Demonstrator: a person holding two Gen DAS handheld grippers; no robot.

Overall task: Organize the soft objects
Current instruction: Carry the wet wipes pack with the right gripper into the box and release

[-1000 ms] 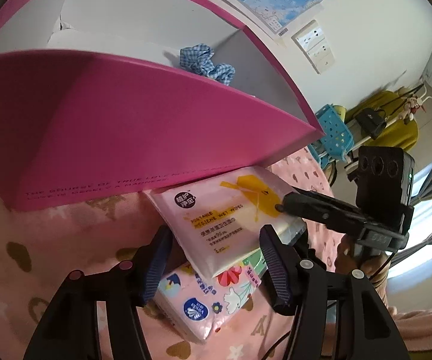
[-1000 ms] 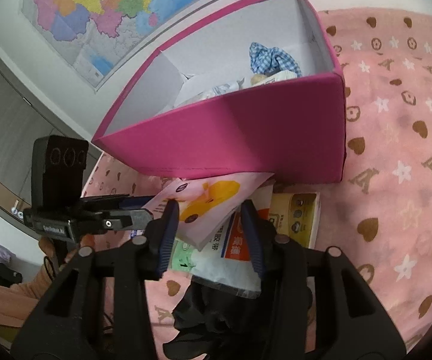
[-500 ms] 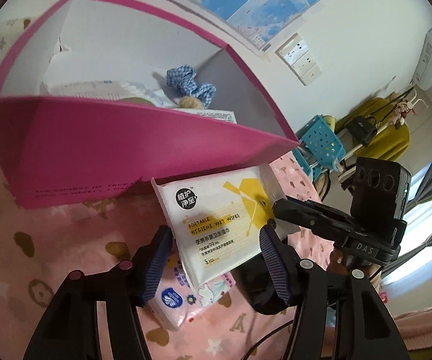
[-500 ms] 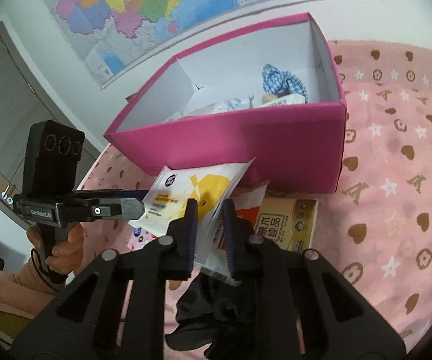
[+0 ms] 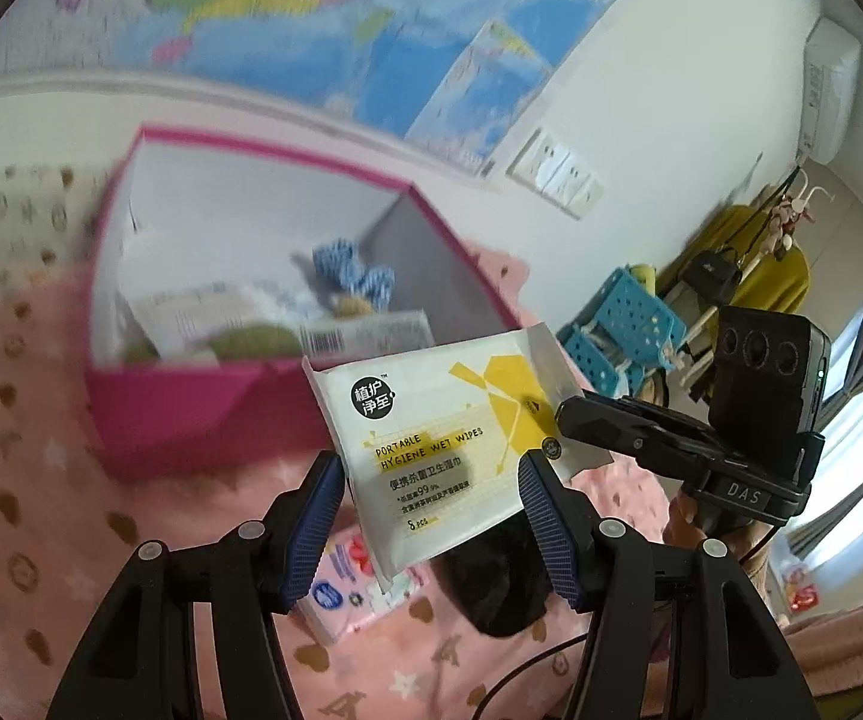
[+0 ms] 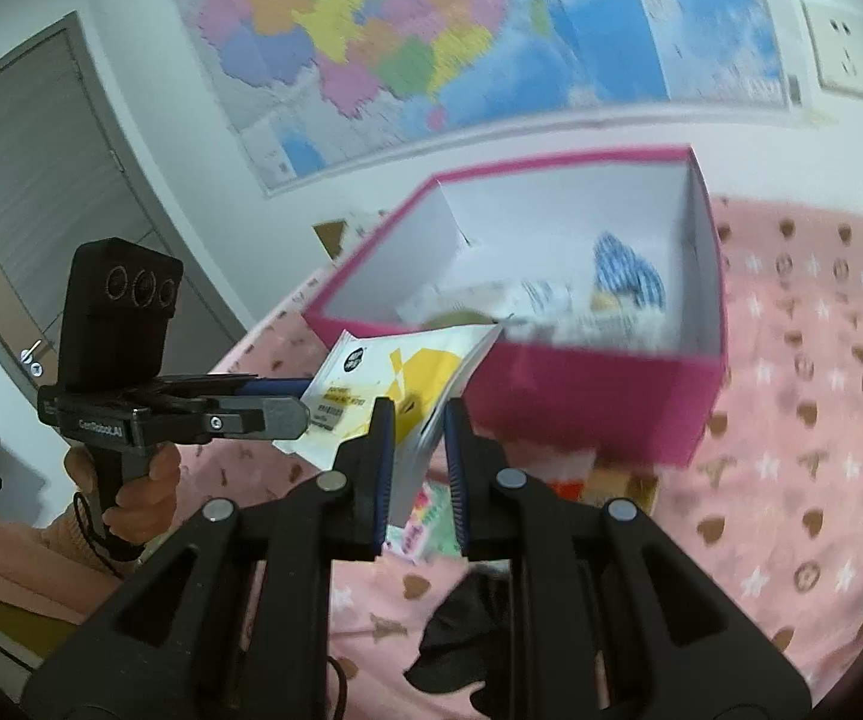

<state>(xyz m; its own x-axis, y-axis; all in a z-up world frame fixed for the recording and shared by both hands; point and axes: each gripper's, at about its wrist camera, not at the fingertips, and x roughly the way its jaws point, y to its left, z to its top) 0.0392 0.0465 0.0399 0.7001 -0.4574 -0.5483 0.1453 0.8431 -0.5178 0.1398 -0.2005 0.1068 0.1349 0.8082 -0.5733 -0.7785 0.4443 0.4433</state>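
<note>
The right gripper [image 6: 419,438] has its blue-padded fingers [image 6: 384,456] pinched on the near corner of the flat white-and-yellow plastic pack of wet wipes [image 5: 440,444], which hangs in the air just in front of the open pink cardboard box [image 6: 599,402], about level with its near rim. The step in hand looks like carrying the pack over that rim and dropping it inside. To do it well, the pack needs lifting a little more so its far edge clears the pink wall, then moving forward until most of it is above the white interior before the fingers part; a thin corner pinch on a floppy pack lets it swing, so a slow, level carry suits it. A free patch seems to lie left of the blue checked fabric scrunchie [image 6: 629,276], beside the other packets in the box.

The left gripper [image 5: 431,516] sits low and close under the pack, its fingers [image 5: 314,528] spread apart on either side of it without touching, pointing toward the box. The right one reaches in from the side, roughly level. Other soft packets and a black cloth [image 6: 467,636] lie on the pink heart-and-star patterned bedspread [image 6: 791,480] below
</note>
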